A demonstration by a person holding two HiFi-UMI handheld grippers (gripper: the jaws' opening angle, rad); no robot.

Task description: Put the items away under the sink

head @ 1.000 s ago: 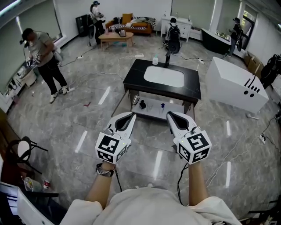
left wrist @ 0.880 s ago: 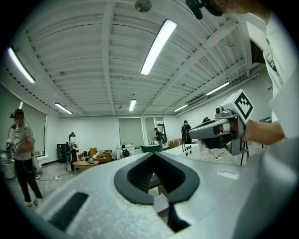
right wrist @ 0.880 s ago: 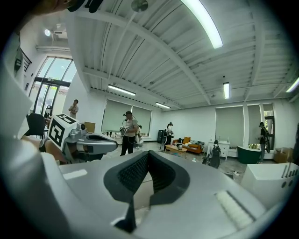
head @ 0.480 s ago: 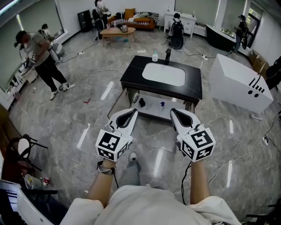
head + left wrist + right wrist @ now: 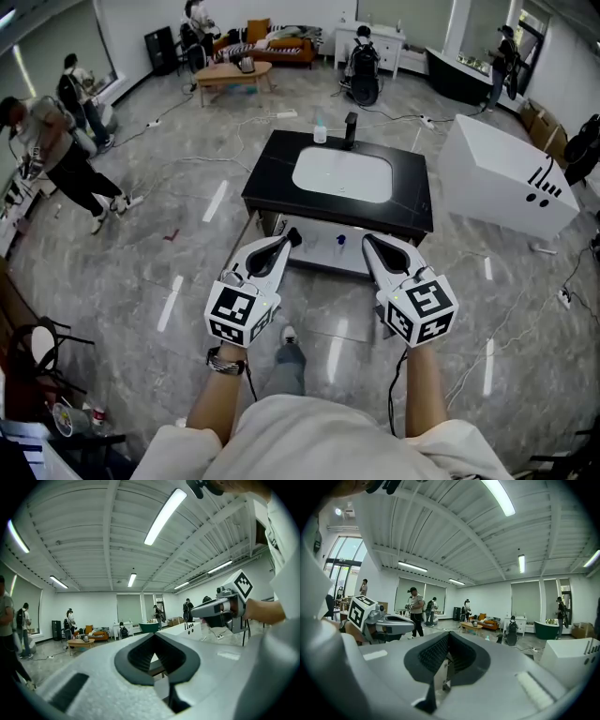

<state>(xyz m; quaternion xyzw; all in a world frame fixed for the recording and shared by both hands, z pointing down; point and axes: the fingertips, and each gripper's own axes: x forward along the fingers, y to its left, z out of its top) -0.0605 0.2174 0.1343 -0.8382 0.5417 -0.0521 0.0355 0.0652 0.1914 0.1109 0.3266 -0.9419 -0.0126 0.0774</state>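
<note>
The left gripper and the right gripper are both closed on nothing, well short of the black countertop's near edge. Reaching across with jaws unopened would likely topple the bottle or clip the faucet near it. The bottle stands at the far edge, upright, long axis vertical, cap up.

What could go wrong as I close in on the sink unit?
Loose cables lie on the floor right of your path; a foot could catch one. The left gripper and right gripper are both shut and empty, so reaching for the bottle on the countertop may knock it over.
</note>
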